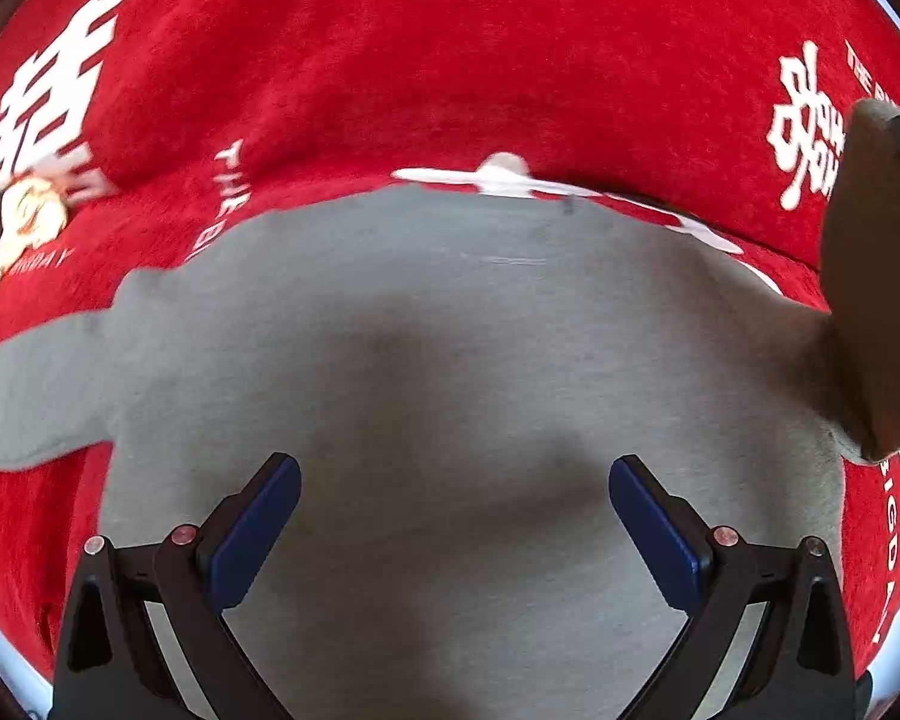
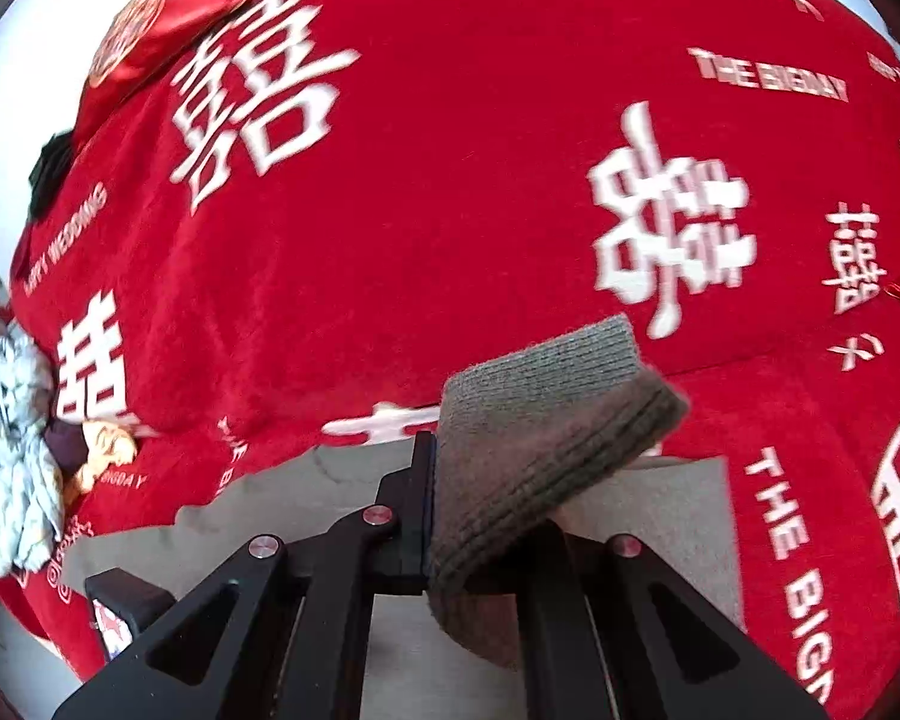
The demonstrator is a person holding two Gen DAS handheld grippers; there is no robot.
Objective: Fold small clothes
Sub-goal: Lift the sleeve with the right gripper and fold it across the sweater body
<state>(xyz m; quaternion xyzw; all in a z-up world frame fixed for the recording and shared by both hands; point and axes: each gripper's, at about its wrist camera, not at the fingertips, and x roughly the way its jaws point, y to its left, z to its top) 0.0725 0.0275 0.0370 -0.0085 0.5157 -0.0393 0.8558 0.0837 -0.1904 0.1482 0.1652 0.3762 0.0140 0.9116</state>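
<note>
A small grey sweater lies flat on a red blanket with white lettering. Its left sleeve stretches out to the left. My left gripper is open and empty, hovering just above the sweater's body. My right gripper is shut on the ribbed cuff of the right sleeve and holds it lifted off the blanket. That raised sleeve also shows in the left wrist view at the right edge. The sweater's body lies beneath the right gripper.
A pile of pale crumpled clothes lies at the blanket's left edge, with a small yellow and dark item beside it. A red cushion sits at the far left corner.
</note>
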